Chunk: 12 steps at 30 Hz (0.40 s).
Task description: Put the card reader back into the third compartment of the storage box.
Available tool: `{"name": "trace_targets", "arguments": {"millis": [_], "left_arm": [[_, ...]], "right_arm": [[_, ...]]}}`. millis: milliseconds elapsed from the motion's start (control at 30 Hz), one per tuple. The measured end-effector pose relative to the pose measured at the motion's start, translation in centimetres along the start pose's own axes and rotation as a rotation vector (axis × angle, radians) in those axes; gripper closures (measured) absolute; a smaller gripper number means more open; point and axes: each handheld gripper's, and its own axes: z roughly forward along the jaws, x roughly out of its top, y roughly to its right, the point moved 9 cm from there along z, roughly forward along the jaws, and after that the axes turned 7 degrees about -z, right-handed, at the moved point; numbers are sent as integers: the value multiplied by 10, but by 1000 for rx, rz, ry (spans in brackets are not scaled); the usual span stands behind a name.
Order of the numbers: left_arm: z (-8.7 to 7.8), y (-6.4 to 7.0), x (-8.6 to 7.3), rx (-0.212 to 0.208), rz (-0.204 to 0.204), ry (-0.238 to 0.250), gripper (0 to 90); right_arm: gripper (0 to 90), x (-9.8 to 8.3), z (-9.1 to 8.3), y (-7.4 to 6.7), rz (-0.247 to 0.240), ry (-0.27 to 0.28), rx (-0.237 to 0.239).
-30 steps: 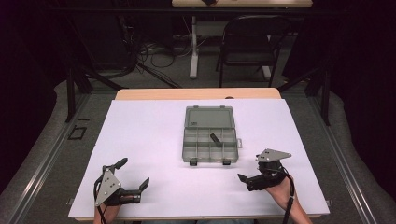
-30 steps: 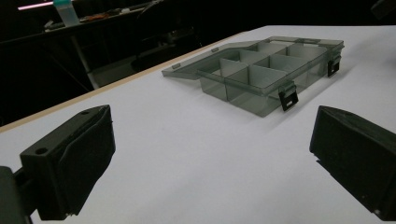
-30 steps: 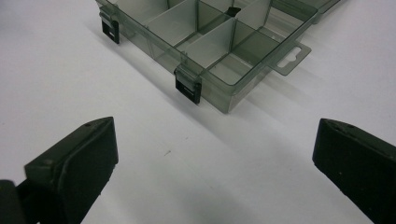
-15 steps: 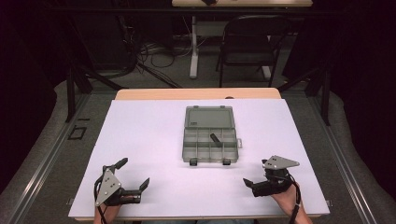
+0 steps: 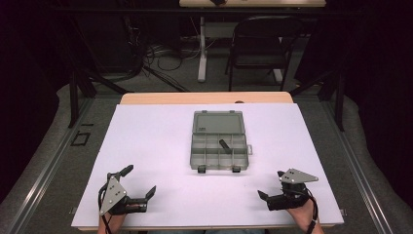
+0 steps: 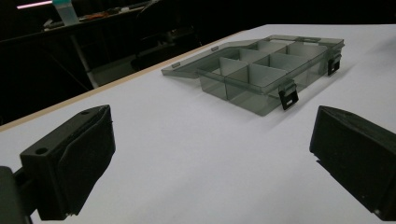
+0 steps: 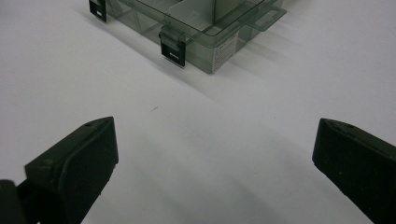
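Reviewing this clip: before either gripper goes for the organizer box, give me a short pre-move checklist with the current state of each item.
1. Organizer box lid open, laid flat behind the tray: ok.
2. Left gripper jaws wide apart, nothing between them: ok.
3. Right gripper jaws wide apart, nothing between them: ok.
4. White tabletop between both grippers and the box free of obstacles: ok.
5. Small dark item lying in one compartment: present, but what it is: cannot tell.
6. Front latches hanging loose, unfastened: ok.
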Motion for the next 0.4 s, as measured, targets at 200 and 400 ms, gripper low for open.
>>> {"name": "trace_targets", "arguments": {"millis": [200, 400], "left_arm": [[0, 0, 0, -2, 1, -3, 2], [1, 0, 0, -5, 2, -3, 2]], "right_arm": [[0, -4, -2, -1, 12, 10, 1], [0, -4, -3, 1, 14, 20, -7]]}}
